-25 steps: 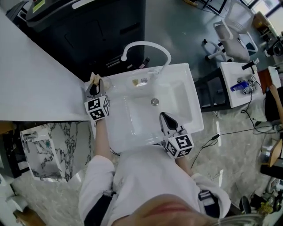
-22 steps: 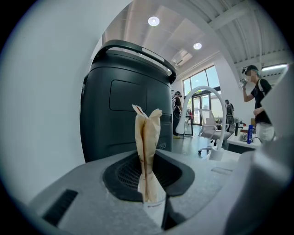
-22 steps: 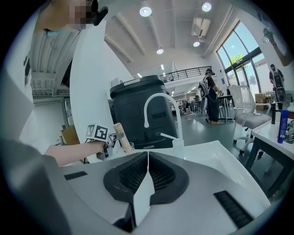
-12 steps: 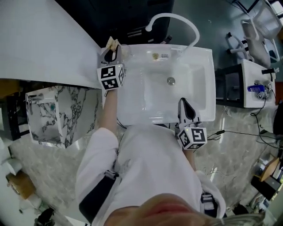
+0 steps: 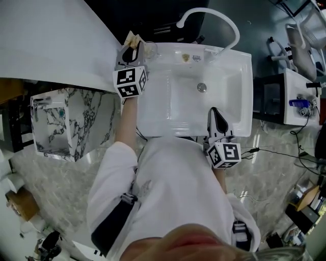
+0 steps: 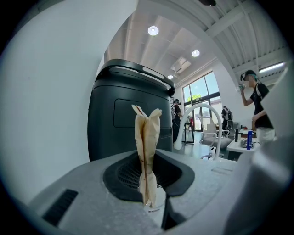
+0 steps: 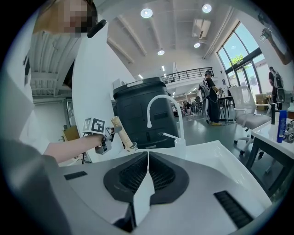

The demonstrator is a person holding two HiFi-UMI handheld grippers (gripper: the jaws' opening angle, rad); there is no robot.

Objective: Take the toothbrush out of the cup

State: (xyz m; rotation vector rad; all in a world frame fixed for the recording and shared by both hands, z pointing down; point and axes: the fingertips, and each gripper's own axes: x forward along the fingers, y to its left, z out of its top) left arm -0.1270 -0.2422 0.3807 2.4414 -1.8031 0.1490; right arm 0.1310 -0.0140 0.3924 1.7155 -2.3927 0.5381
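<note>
A toothbrush in a tan paper wrapper (image 6: 147, 151) stands upright between the jaws of my left gripper (image 5: 131, 51), which is shut on it. Its lower end sits at the mouth of a clear cup (image 6: 156, 203) on the sink's back left corner. The right gripper view shows the wrapper (image 7: 120, 131) slanting up out of the cup (image 7: 132, 148). My right gripper (image 5: 216, 114) is shut and holds nothing. It hovers over the front edge of the white sink (image 5: 229, 61).
A white curved faucet (image 5: 214, 12) arches over the sink's back rim. A tall black bin (image 6: 124, 114) stands behind. A white panel (image 5: 46, 46) is at the left, above a marble-patterned cabinet (image 5: 76, 122). A desk (image 5: 300, 97) with small items stands at the right.
My left gripper has risen a little with the wrapped toothbrush in it. The right gripper has stayed in place. The head view has shifted over the sink.
</note>
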